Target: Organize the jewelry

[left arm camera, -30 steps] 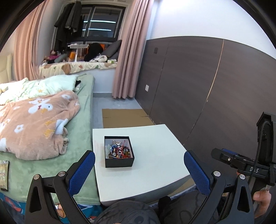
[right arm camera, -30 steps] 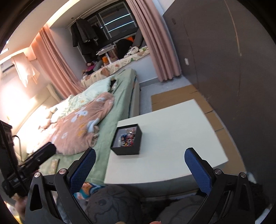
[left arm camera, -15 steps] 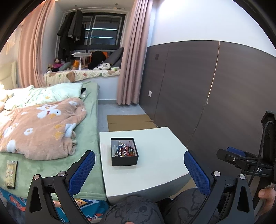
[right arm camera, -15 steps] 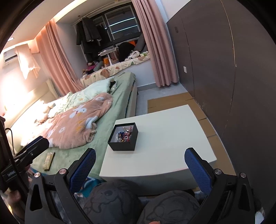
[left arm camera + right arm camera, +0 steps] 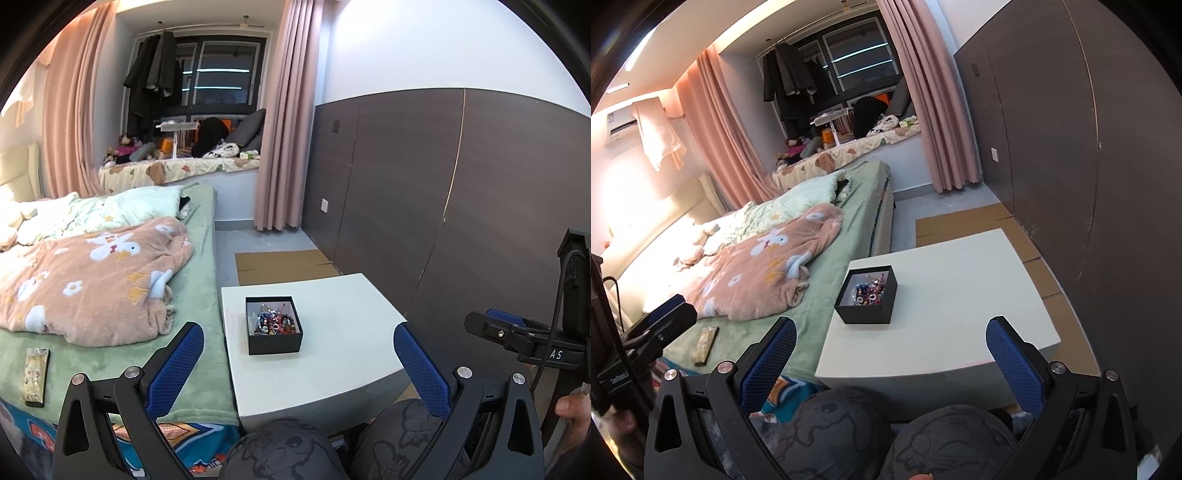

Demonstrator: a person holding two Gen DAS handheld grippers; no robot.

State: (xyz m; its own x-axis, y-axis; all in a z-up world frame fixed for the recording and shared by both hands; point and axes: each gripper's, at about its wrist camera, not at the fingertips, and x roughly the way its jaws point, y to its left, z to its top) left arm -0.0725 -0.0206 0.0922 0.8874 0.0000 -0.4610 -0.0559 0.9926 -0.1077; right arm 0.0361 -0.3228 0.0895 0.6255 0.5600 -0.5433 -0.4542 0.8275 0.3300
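A small black open box (image 5: pixel 273 330) holding a tangle of colourful jewelry (image 5: pixel 273 320) stands on a low white table (image 5: pixel 343 332), near its left side. It also shows in the right wrist view (image 5: pixel 867 294), on the table (image 5: pixel 960 314). My left gripper (image 5: pixel 298 354) is open and empty, held well back from the table above my knees. My right gripper (image 5: pixel 891 350) is open and empty too, also short of the table. The right gripper's body (image 5: pixel 524 339) shows at the right of the left wrist view.
A bed (image 5: pixel 110 332) with a green sheet and a peach blanket (image 5: pixel 85 280) lies just left of the table. A dark wood wall panel (image 5: pixel 424 206) runs along the right. Flat cardboard (image 5: pixel 284 264) lies on the floor beyond the table. My knees (image 5: pixel 886 435) are below the grippers.
Both grippers have pulled back and lifted away from the table, so the box and table look smaller and farther off. Both stay open.
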